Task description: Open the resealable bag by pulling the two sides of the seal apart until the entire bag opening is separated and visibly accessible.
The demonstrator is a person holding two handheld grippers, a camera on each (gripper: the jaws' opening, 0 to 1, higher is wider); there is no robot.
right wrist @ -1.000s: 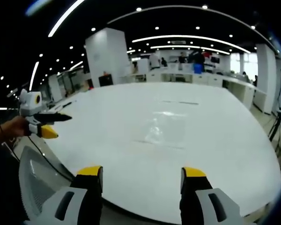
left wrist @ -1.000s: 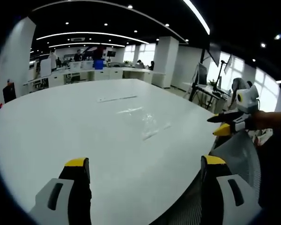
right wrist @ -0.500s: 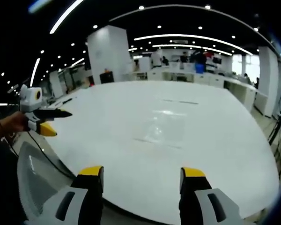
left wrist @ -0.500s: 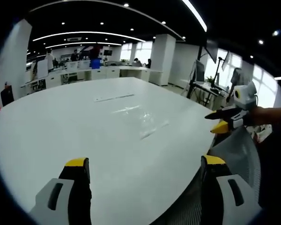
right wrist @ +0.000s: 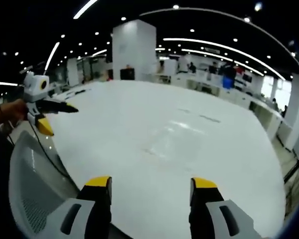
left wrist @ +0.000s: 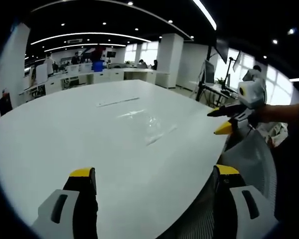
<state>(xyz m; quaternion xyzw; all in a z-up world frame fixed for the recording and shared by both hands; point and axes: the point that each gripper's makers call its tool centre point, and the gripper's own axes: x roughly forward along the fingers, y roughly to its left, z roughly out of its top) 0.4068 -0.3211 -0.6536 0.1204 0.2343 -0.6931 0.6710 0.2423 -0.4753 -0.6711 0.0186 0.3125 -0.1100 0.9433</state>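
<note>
Your left gripper [left wrist: 154,174] and right gripper [right wrist: 149,181] both hovered over the near edge of the white table [left wrist: 65,134] with jaws spread wide — holding nothing. The clear resealable bag [left wrist: 152,127] lay flat near the table's middle, at twelve o'clock from each gripper, well apart from both.

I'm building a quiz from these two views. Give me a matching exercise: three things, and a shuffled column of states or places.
Things:
1. resealable bag
2. left gripper
3. mesh chair back

States or places:
A. jaws apart, holding nothing
B. lying flat on the white table
C. at the table's near edge

Pairs: 1-B, 2-A, 3-C
</note>
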